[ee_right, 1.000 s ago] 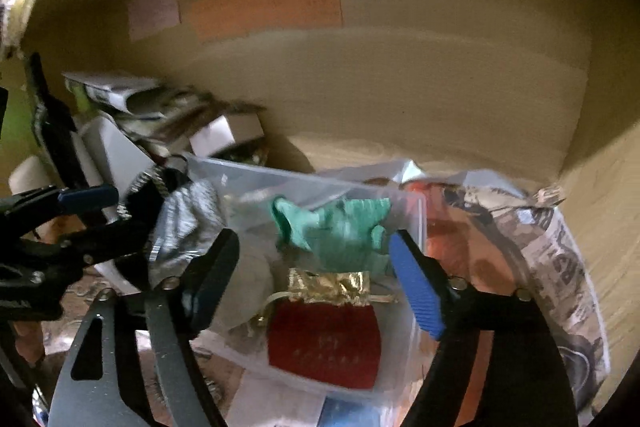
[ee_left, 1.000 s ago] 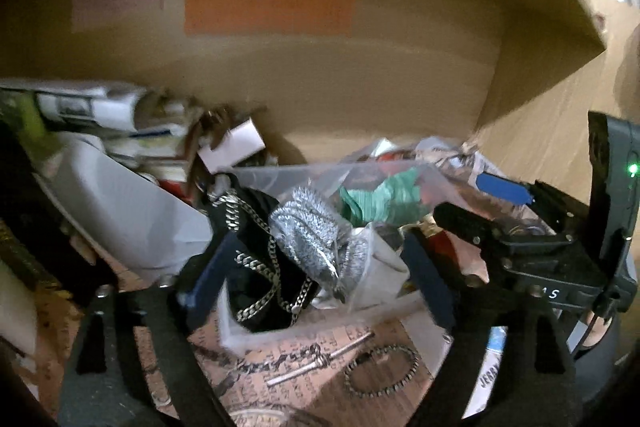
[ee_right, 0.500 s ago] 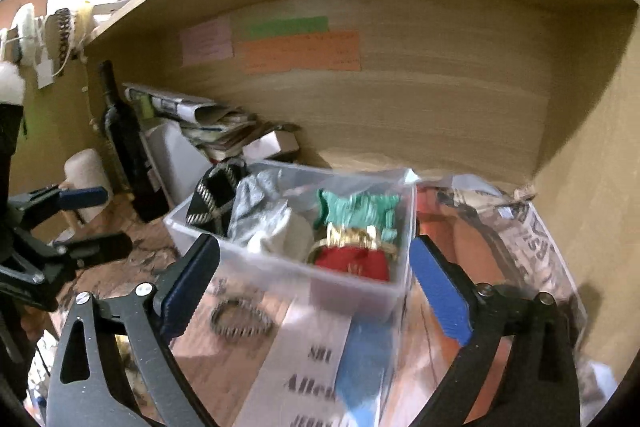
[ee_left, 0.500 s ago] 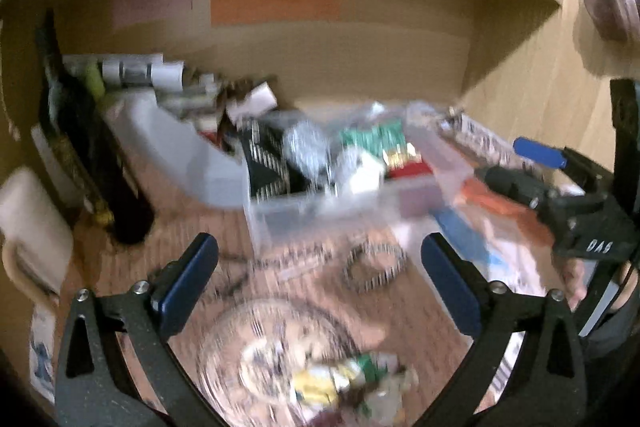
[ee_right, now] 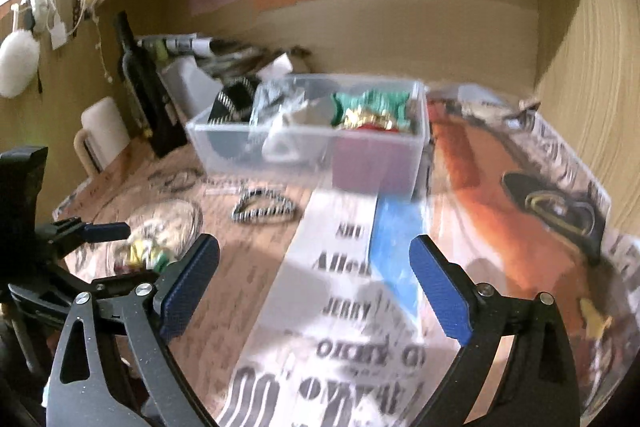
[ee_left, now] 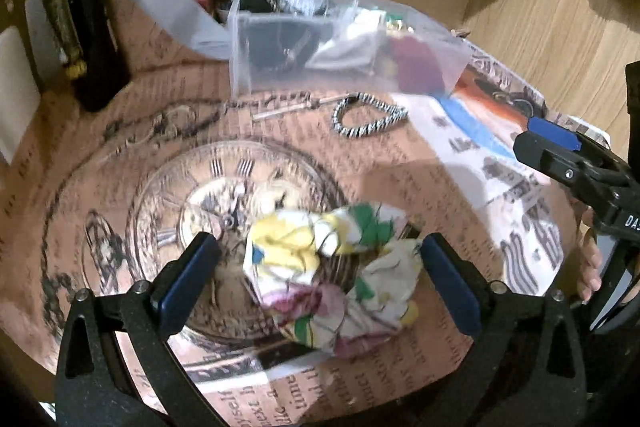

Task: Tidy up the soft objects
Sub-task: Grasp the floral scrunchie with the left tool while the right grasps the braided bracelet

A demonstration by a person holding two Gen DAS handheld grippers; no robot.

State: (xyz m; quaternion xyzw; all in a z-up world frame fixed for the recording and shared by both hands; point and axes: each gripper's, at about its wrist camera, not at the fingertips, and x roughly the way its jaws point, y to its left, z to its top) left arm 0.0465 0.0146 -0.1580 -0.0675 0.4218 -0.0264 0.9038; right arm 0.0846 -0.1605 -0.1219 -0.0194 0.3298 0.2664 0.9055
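Observation:
A crumpled floral cloth (ee_left: 332, 275), yellow, green and pink, lies on the clock-print paper. My left gripper (ee_left: 320, 271) is open with its fingers on either side of the cloth. The cloth shows small in the right wrist view (ee_right: 146, 253). A clear plastic box (ee_left: 340, 55) at the back holds soft pouches: black, silver, white, green and red. It also shows in the right wrist view (ee_right: 312, 139). My right gripper (ee_right: 314, 283) is open and empty over the newspaper, in front of the box.
A beaded bracelet (ee_left: 368, 117) and a chain (ee_left: 200, 115) lie in front of the box. A dark bottle (ee_left: 86, 19) stands at the left. A white bin (ee_left: 168, 11) with papers sits behind. Wooden walls close the back and right.
Both grippers have pulled back from the box toward the front of the desk. My left gripper has dropped down around the floral cloth. Both stay open.

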